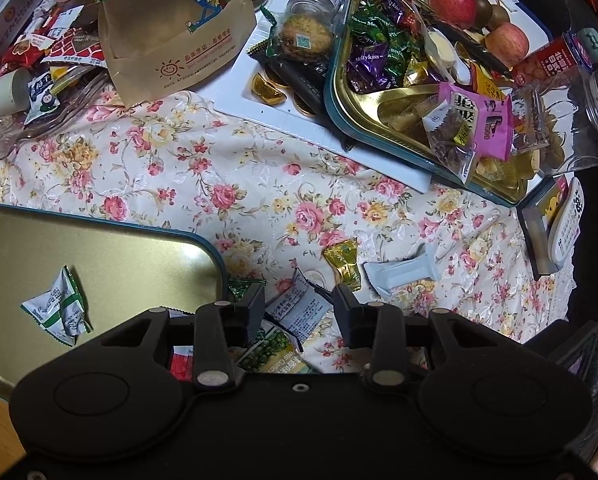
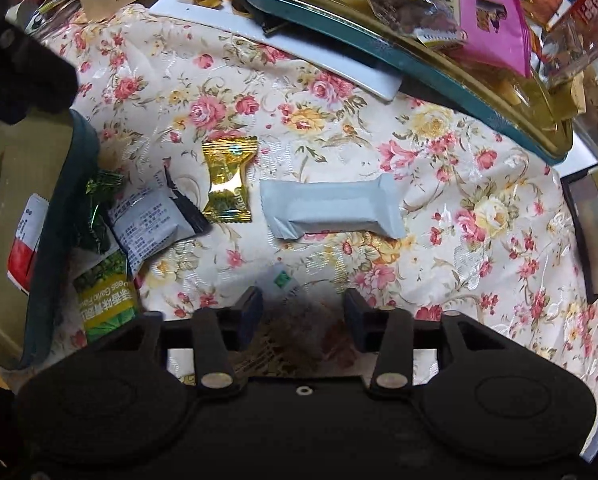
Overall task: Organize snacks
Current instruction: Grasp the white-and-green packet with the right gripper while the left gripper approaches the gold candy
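Observation:
My left gripper point(image 1: 299, 300) is open and empty, above loose snacks beside a gold tin lid point(image 1: 111, 248) that holds one green-and-white candy point(image 1: 57, 312). Between its fingers lie a grey-white packet point(image 1: 299, 312) and a green pea packet point(image 1: 271, 354). My right gripper point(image 2: 302, 312) is open, with a clear packet of brown snack point(image 2: 299, 340) lying between its fingers; I cannot tell if they touch it. Ahead on the floral cloth lie a gold candy point(image 2: 229, 180), a pale blue bar point(image 2: 331, 210), a grey packet point(image 2: 151, 220) and a green pea packet point(image 2: 105, 300).
A teal-rimmed gold tin point(image 1: 379, 104) full of sweets sits on a white tray point(image 1: 283, 116) at the back right. A paper bag point(image 1: 171, 28), a clear jar point(image 1: 579, 120), apples point(image 1: 451, 2) and a wrapper pile point(image 1: 39, 48) crowd the far edge.

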The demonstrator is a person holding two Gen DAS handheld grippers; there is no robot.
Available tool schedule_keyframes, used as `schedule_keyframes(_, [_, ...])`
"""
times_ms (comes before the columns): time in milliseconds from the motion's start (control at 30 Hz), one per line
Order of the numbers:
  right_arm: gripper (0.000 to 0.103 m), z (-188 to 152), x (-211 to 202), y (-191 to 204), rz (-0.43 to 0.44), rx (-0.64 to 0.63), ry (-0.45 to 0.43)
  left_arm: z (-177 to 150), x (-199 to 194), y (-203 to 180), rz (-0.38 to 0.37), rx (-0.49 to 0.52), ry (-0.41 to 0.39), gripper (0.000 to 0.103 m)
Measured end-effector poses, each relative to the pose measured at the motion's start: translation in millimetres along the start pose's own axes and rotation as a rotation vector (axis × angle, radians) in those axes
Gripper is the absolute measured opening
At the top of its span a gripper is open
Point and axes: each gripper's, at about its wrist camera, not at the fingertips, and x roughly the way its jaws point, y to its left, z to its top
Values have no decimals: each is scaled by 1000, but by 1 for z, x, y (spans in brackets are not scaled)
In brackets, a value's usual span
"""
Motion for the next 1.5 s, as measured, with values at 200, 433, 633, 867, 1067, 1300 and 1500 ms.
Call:
schedule_keyframes(200, [2,9,4,-35,10,180,35,-1,5,-2,3,-2,12,46])
schedule_keyframes(433, [2,12,3,-82,73,434,74,-1,15,-15,10,23,33,46])
schedule_keyframes(633, [21,8,0,-89,53,414,45,-4,23,-28,17,45,50,46])
schedule_keyframes(867, [48,-9,-13,-55,128,193,-1,-7,29,-40,20,52,56,46])
schedule_keyframes(1067, [39,-22,8,-33,38,87,28,-7,34,-49,18,65,64,46])
schedule_keyframes(1300, [21,-25,7,-54,50,205,22,-9,39,-61,8,98,58,46])
schedule_keyframes(1500, [21,-20,-14,-89,51,364,9,-5,50,-61,9,81,49,45])
